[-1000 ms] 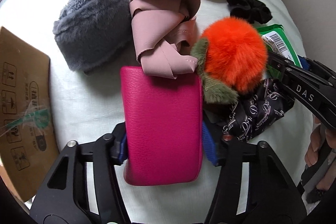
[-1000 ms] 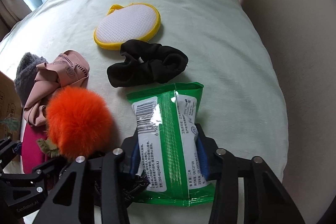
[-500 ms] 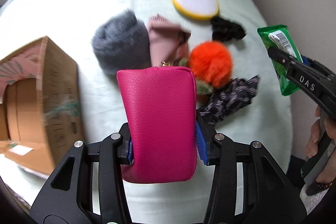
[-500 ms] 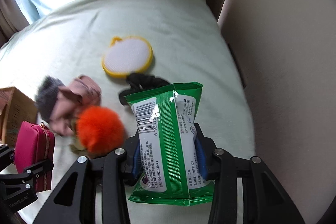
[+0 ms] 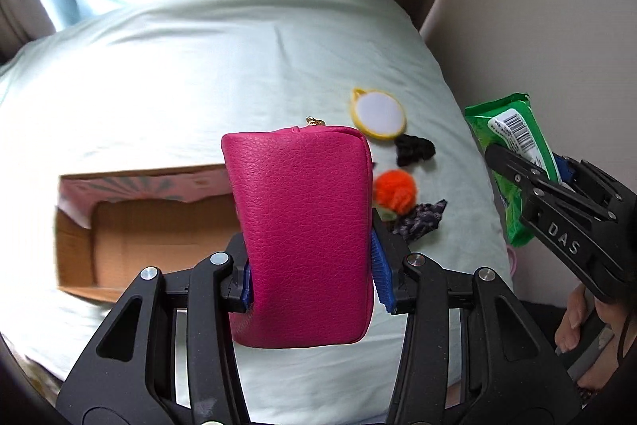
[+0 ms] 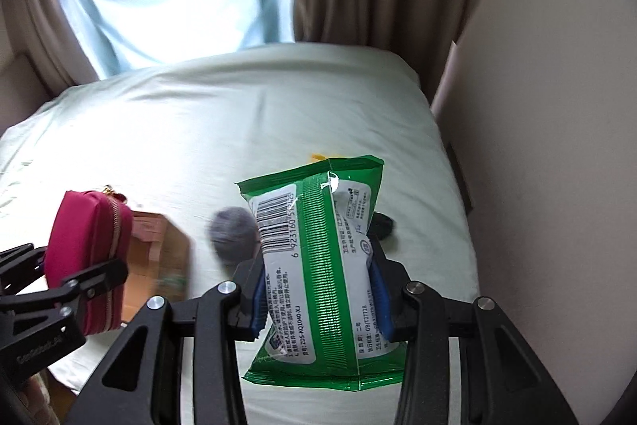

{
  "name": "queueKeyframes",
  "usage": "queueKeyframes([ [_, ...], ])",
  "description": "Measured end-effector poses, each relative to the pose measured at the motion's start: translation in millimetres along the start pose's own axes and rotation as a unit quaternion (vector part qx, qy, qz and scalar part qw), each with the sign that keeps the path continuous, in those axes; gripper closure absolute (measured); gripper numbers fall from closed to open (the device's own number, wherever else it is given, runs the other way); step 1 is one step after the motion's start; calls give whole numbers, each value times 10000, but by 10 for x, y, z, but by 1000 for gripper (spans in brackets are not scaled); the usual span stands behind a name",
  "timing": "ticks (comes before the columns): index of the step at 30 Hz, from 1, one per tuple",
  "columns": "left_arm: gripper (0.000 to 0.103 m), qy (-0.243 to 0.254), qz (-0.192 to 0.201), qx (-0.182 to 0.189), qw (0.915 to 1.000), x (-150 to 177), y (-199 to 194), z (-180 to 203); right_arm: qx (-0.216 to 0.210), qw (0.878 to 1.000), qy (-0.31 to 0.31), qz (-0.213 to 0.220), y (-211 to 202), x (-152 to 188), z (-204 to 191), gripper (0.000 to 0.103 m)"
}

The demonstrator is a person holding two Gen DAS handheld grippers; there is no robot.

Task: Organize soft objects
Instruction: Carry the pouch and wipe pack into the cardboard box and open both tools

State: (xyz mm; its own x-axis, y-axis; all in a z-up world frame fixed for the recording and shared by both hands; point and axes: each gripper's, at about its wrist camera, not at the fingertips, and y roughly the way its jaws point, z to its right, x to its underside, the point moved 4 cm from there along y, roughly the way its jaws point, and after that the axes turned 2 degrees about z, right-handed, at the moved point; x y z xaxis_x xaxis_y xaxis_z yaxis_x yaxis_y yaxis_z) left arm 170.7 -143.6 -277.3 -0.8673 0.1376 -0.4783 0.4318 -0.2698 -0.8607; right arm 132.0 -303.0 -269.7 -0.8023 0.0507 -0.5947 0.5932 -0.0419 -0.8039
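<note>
Pink pouch is being squeezed by the left gripper and green pack by the right gripper, both above the bed, so each should go gently into the box.

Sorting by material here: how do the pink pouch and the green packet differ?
The pink pouch is grained, leather-like and boxy, with a gold zipper; the green packet is glossy printed film, flatter, with crimped ends and a barcode. The left gripper holds the pouch; the right gripper holds the packet. Both are clamped upright above the bed.
</note>
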Motion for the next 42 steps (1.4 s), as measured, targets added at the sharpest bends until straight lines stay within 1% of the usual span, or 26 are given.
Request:
queueKeyframes([
  [2,62,75,39,-68,9999,1,-170,-155,-108,9999,57,-9,-142,-48,-264,64],
  [5,62,128,130,-232,9996,15,-397,-523,-351,9993,114,-20,-304,-102,-734,64],
  [9,62,-16,95,-371,9993,81,-618,-1118,-477,9988,-24,-88,-319,-100,-1318,64],
  [10,62,-66,67,-392,9992,105,-657,-1292,-510,9986,-20,-144,-320,-95,-1515,64],
  [11,62,-102,44,-417,9991,129,-687,-1463,-525,9985,-14,-176,-305,-93,-1605,64],
  [13,62,-138,2,-460,9988,175,-701,-1732,-572,9979,20,-287,-263,-69,-1925,64],
  [14,62,-154,-23,-474,9988,200,-704,-1864,-575,9978,23,-318,-251,-60,-1985,64],
  [16,62,-200,-104,-471,9986,245,-692,-2173,-586,9973,37,-433,-174,-43,-2247,64],
  [19,62,-183,-245,-509,9982,304,-554,-2477,-630,9957,108,-674,-26,-14,-2578,64],
  [21,62,-159,-328,-547,9978,342,-444,-2670,-697,9946,151,-752,44,18,-2681,64],
  [22,62,-153,-370,-552,9977,355,-386,-2767,-687,9942,147,-818,128,27,-2797,64],
  [24,62,-146,-474,-545,9973,380,-221,-2913,-669,9936,150,-903,266,32,-2892,64],
  [29,62,-103,-803,-509,9954,438,220,-3013,-609,9880,369,-1372,772,129,-2977,64],
  [33,62,-42,-1011,-461,9938,458,550,-2958,-560,9807,550,-1791,1118,244,-2948,64],
  [36,62,-32,-1195,-442,9918,477,815,-2897,-535,9725,730,-2147,1430,354,-2860,64],
  [42,62,-7,-1602,-463,9860,514,1324,-2825,-510,9599,893,-2609,1912,509,-2739,64],
])
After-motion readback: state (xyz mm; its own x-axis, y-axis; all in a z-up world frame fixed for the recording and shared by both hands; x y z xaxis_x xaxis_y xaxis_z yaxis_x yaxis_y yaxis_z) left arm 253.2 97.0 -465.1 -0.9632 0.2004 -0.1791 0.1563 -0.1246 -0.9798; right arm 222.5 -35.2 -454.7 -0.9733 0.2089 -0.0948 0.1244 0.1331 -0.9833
